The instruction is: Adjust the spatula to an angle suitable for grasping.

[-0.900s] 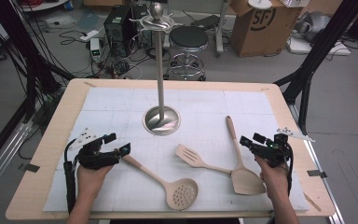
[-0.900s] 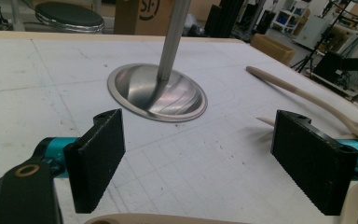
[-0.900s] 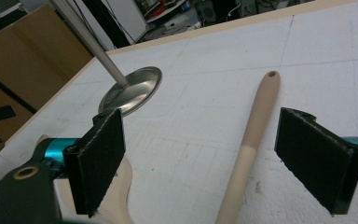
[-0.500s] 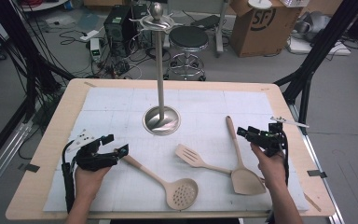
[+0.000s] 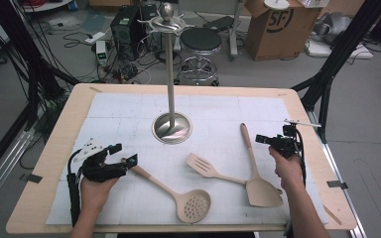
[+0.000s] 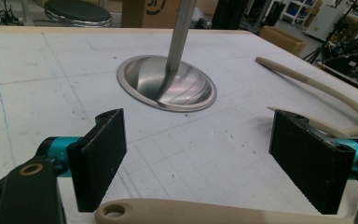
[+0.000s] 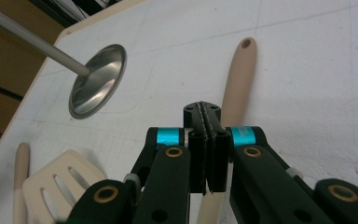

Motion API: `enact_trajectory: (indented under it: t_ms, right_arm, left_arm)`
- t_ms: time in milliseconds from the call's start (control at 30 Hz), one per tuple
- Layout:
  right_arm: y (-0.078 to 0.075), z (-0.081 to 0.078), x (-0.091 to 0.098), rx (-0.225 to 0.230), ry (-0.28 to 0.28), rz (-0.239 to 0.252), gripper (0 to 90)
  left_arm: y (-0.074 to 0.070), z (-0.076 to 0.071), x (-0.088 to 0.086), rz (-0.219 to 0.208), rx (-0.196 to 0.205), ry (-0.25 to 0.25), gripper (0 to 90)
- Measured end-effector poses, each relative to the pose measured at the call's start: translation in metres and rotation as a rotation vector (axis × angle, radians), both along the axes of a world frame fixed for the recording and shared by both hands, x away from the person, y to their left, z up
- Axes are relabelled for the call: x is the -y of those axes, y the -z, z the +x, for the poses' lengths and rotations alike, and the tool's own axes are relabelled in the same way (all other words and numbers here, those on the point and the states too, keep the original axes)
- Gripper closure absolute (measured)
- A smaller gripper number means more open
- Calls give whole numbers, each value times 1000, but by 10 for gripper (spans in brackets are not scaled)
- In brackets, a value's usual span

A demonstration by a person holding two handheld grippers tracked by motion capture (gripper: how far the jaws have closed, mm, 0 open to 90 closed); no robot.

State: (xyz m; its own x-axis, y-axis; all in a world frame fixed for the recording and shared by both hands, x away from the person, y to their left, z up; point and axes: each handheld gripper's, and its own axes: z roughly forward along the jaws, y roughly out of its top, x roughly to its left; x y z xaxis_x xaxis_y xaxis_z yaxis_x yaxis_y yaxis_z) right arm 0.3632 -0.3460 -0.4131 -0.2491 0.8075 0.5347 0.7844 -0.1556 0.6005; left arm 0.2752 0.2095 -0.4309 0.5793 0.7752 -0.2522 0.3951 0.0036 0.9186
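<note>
Left gripper rested on the surface at near left, jaws wide apart and empty, the handle tip of the skimmer spoon lying just before the pads but untouched. Right gripper hovered at right, jaws pressed together on nothing, just above and beside the handle of the solid spatula. The slotted spatula lay between the 2 other utensils, its handle running under the solid spatula's blade. The steel hanging stand stood at centre, hooks bare. Judged step: approach for pick-up, none of the 3 utensils yet held. Next move likely calls for the right jaws to part before straddling the handle; the left needs only to advance and close.
</note>
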Motion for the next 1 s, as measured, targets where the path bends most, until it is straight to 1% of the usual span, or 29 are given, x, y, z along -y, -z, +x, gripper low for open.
enact_trajectory:
  t_ms: [33, 67, 100, 133, 200, 267, 300, 333, 433, 533, 567, 600, 633, 700, 767, 800, 833, 867, 900, 967, 1000]
  right_arm:
    - [2, 3, 0, -11, -5, -12, 893]
    - [2, 3, 0, -11, -5, -12, 893]
    - [5, 7, 0, -23, -4, -17, 893]
    - [9, 12, 0, -50, 7, -28, 893]
    - [14, 16, 1, -79, 8, -37, 893]
    - [19, 19, 1, -116, 9, -40, 893]
    - [19, 19, 1, -116, 9, -40, 893]
    - [24, 21, 1, -135, 16, -46, 893]
    - [28, 22, 0, -151, 9, -59, 894]
    - [36, 26, -4, -188, -12, -96, 893]
    - [36, 26, -4, -188, -12, -96, 893]
    - [39, 27, -6, -198, -19, -100, 893]
    - [40, 27, -8, -201, -33, -102, 893]
    - [40, 27, -9, -199, -40, -103, 893]
    - [40, 27, -15, -196, -71, -104, 894]
    - [39, 26, -17, -205, -84, -103, 893]
    - [40, 26, -20, -201, -97, -101, 894]
    - [40, 26, -20, -201, -97, -101, 894]
    - [40, 26, -26, -199, -125, -102, 894]
    - [40, 27, -29, -196, -143, -106, 894]
    - [39, 27, -32, -204, -144, -106, 894]
  left_arm:
    - [0, 0, 0, 4, 0, -1, 196]
    - [0, 0, 1, 11, 3, -2, 196]
    - [1, 0, 2, 13, 4, 1, 197]
    - [1, 0, 2, 20, 3, 3, 199]
    - [1, 0, 3, 30, 1, 7, 208]
    - [0, -1, 4, 36, 7, 14, 214]
    - [-1, -1, 5, 38, 8, 17, 214]
    - [-1, -1, 5, 44, 10, 17, 217]
    - [-1, -2, 6, 52, 10, 19, 218]
    - [0, -1, 6, 56, 9, 18, 218]
    - [0, -1, 7, 56, 6, 19, 218]
    - [1, 0, 7, 54, 4, 19, 218]
    - [1, 0, 7, 54, 2, 19, 218]
    - [1, 0, 7, 55, 1, 21, 218]
    - [1, 0, 7, 55, -1, 21, 218]
    - [1, 0, 7, 56, 0, 22, 219]
    - [1, 0, 7, 58, 0, 23, 219]
    - [1, 0, 7, 57, 1, 24, 219]
    - [1, 0, 7, 54, 0, 26, 220]
    - [1, 0, 8, 52, 1, 27, 221]
    - [1, 0, 8, 51, 0, 27, 222]
